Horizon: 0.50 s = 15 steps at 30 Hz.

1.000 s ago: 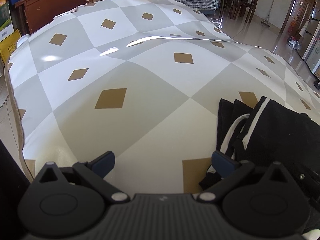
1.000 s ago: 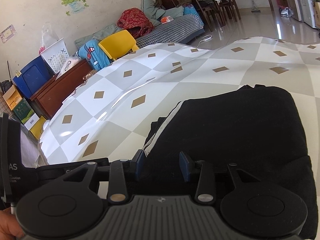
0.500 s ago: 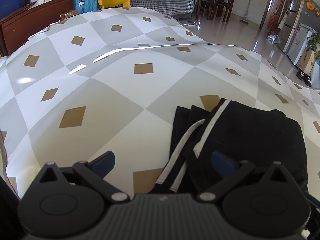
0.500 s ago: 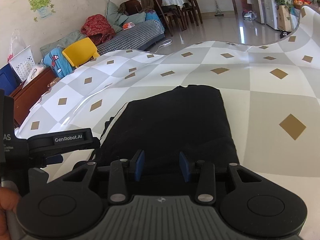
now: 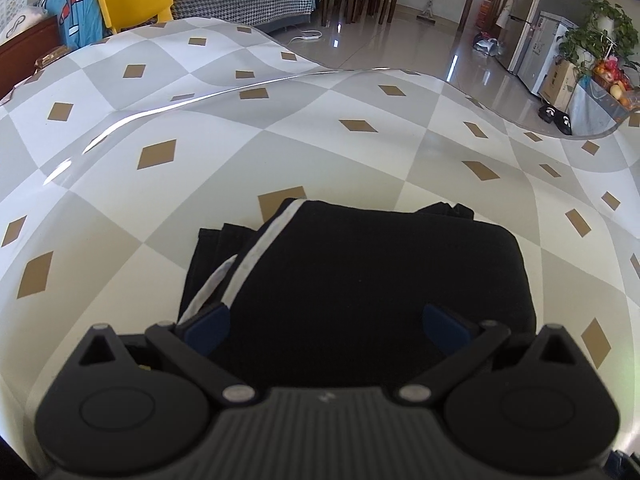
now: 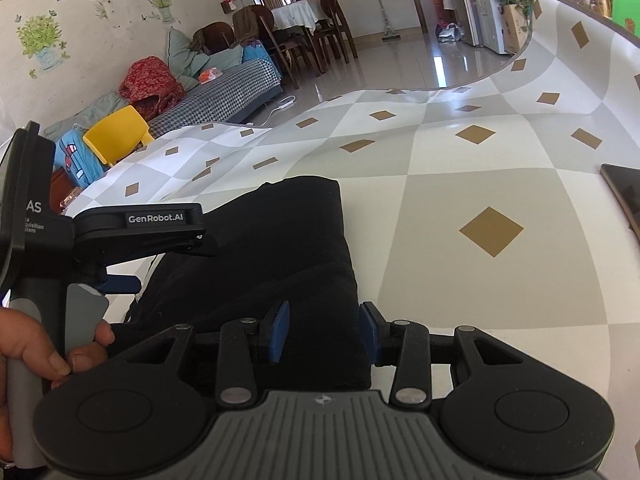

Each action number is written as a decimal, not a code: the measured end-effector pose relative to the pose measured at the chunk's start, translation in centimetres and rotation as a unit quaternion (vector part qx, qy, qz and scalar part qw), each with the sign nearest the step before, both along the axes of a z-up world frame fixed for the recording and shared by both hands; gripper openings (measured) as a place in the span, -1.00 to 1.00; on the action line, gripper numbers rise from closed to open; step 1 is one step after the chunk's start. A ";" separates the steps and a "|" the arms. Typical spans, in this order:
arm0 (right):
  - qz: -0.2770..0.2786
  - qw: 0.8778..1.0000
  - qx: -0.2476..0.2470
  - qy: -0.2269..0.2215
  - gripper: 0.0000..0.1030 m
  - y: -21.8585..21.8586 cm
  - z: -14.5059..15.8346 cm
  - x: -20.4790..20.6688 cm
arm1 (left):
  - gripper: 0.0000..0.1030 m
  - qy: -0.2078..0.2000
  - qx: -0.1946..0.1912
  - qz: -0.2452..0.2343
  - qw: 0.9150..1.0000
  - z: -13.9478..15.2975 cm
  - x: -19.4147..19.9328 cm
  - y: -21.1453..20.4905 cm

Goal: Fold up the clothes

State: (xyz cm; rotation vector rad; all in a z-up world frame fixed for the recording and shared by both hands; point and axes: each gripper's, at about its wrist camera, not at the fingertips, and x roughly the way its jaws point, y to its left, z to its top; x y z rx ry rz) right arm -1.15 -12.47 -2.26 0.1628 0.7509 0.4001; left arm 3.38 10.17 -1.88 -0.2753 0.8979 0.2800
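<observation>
We find the garment (image 5: 360, 288), black and folded into a thick rectangle, lying on the near part of the table (image 5: 160, 208). A white stripe (image 5: 256, 256) runs along its left edge, and thinner folded layers stick out on that side.

In the left wrist view, the left gripper (image 5: 326, 326) points steeply down at the garment. Its fingers stand wide apart, one at the garment's left edge by the stripe, the other over its right part. The black cloth fills the gap between them. We cannot tell whether the pads touch the cloth; nothing is clamped.

In the right wrist view, the right gripper (image 6: 324, 330) points down at a shallower angle. Its fingers stand partly closed on either side of the garment's near right corner. The thick fold sits between the blue pads (image 6: 280, 330); we read this as a grip on the garment.

In the same view, the left gripper's body appears at the far left, over the garment's left side. A hand (image 6: 36, 356) wraps its grey handle, with the fingertips curled round the front.

The table wears a checked cloth of grey and white with brown diamonds. A flat dark object (image 6: 624, 196) lies at its right edge. Beyond the far edge we see a yellow chair (image 5: 134, 0), a sofa (image 5: 248, 0) and a dining set (image 6: 304, 28).
</observation>
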 end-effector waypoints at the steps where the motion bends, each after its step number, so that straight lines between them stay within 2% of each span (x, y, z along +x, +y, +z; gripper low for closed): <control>1: 0.000 1.000 -0.002 -0.002 -0.28 0.0 0.0 0.1 | 1.00 0.002 0.000 -0.006 1.000 -0.1 0.4 -0.5; 8: 0.003 1.000 -0.003 -0.006 -0.50 0.3 -0.5 0.9 | 1.00 0.014 0.016 -0.040 0.999 -0.6 3.2 -3.5; 15: 0.019 0.999 -0.006 -0.027 -0.54 0.8 -0.7 1.6 | 1.00 0.029 0.040 -0.053 0.997 -1.5 5.2 -5.1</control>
